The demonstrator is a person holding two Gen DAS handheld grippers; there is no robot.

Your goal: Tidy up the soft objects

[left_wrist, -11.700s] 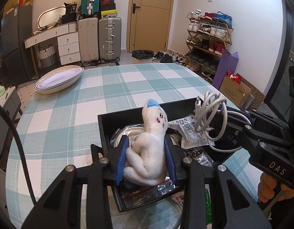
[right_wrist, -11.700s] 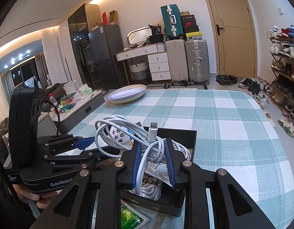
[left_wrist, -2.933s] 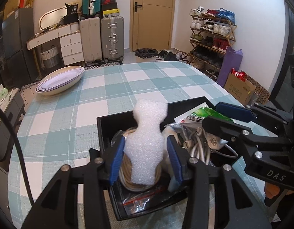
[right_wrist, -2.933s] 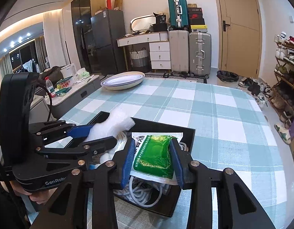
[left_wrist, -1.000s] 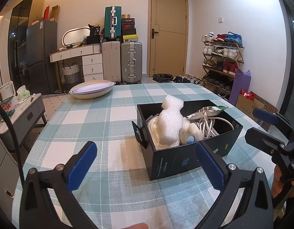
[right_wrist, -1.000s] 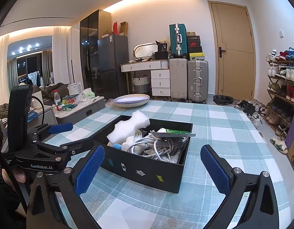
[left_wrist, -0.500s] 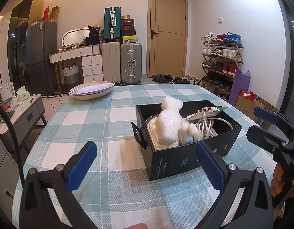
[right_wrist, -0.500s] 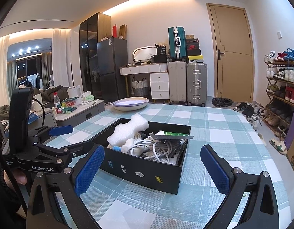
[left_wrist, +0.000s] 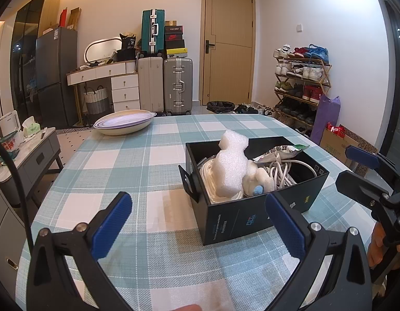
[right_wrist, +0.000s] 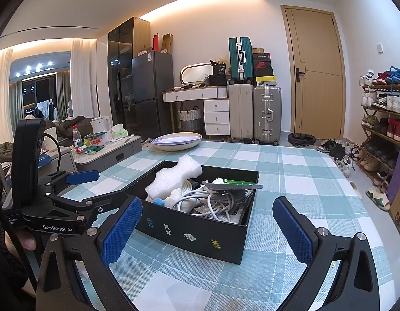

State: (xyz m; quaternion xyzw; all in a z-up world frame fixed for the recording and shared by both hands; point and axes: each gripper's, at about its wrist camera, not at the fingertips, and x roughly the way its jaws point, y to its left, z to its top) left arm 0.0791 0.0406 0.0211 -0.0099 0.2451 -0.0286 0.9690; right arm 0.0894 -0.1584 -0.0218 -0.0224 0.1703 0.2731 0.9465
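Observation:
A black box (left_wrist: 254, 217) (right_wrist: 200, 235) stands on the checked table. It holds a white foam piece (left_wrist: 232, 167) (right_wrist: 174, 177), a white plush toy (left_wrist: 257, 181), coiled white cables (right_wrist: 213, 199) and a green packet (right_wrist: 233, 182). My left gripper (left_wrist: 197, 224) is open and empty, held back from the box's near left corner. My right gripper (right_wrist: 206, 229) is open and empty, just in front of the box. The right gripper also shows at the right edge of the left wrist view (left_wrist: 366, 176). The left gripper also shows at the left of the right wrist view (right_wrist: 91, 186).
A wide white bowl (left_wrist: 123, 123) (right_wrist: 178, 140) sits at the table's far left. The checked tablecloth (left_wrist: 137, 163) covers the table. Suitcases (left_wrist: 163, 83), a drawer unit and a shoe rack (left_wrist: 301, 88) stand beyond the table.
Both grippers let go of the plush, cable, foam and packet in the box, opened and drew back. In the last second almost nothing has moved.

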